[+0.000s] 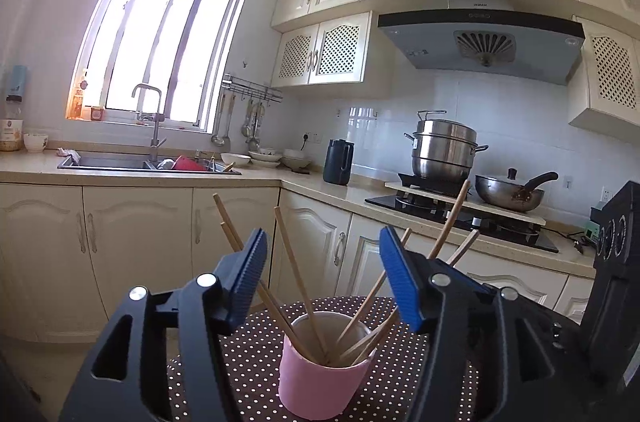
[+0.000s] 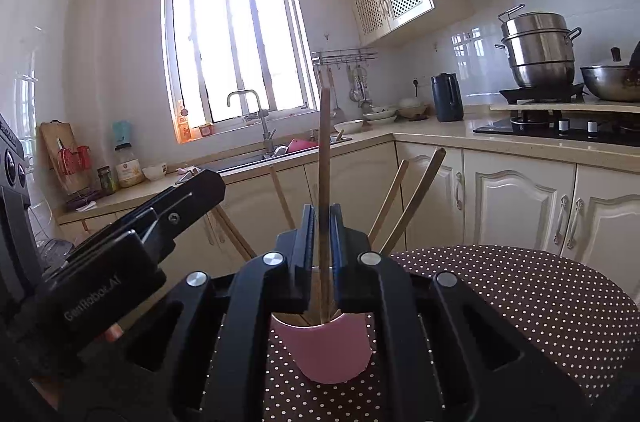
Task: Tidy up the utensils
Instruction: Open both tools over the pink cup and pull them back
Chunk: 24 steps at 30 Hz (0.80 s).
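Note:
A pink cup (image 1: 320,382) stands on a round table with a brown polka-dot cloth (image 1: 240,354). Several wooden chopsticks (image 1: 296,282) lean in it. My left gripper (image 1: 324,262) is open above the cup, its blue pads on either side of the chopsticks, touching none. In the right wrist view my right gripper (image 2: 323,222) is shut on one upright wooden chopstick (image 2: 325,150) whose lower end is inside the pink cup (image 2: 328,350). Other chopsticks (image 2: 412,198) lean out of the cup behind it. The left gripper's black body (image 2: 120,254) shows at the left.
The dotted table (image 2: 520,294) stretches right. Behind are cream cabinets (image 1: 136,238), a sink with a tap (image 1: 152,158), a dark kettle (image 1: 338,162), and a stove with a steel steamer pot (image 1: 444,150) and wok (image 1: 512,190). The right gripper's black body (image 1: 612,262) stands at the right edge.

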Motion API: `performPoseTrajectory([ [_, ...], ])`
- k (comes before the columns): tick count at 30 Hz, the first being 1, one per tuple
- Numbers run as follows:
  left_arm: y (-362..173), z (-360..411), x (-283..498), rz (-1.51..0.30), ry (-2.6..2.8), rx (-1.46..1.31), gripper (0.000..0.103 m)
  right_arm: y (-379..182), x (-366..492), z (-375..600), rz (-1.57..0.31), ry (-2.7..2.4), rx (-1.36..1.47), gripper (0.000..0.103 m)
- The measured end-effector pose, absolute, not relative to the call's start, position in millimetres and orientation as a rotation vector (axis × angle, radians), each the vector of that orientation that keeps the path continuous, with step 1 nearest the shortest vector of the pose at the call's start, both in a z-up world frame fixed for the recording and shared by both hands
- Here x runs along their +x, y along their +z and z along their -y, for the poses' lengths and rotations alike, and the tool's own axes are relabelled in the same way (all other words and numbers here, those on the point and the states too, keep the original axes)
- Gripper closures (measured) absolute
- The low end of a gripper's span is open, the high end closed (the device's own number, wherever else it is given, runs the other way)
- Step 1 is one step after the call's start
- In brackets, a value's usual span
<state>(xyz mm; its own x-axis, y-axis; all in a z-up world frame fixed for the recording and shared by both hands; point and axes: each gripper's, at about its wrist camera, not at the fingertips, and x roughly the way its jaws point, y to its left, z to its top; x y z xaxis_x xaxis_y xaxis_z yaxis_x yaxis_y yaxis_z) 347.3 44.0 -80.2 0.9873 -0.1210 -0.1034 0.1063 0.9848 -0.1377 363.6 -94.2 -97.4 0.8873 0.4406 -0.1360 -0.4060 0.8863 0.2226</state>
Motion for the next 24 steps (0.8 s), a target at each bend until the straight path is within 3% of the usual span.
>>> performPoseTrajectory([
  [9,-63.7,-45.0,320.2,-0.086,-0.116,-0.122,0.043,-81.9,341.3,101.5,-0.16,0.414,0.185,0.092],
  [14,-51.6,-45.6,298.8,-0.059,-0.124,-0.121,0.038,-69.9,318.1,110.1,-0.116,0.382,0.176,0.06],
  [24,-40.7,-32.4,250.1,-0.035,-0.153,-0.086,0.034,-55.2,265.6,139.1,-0.082,0.303,0.148,0.056],
])
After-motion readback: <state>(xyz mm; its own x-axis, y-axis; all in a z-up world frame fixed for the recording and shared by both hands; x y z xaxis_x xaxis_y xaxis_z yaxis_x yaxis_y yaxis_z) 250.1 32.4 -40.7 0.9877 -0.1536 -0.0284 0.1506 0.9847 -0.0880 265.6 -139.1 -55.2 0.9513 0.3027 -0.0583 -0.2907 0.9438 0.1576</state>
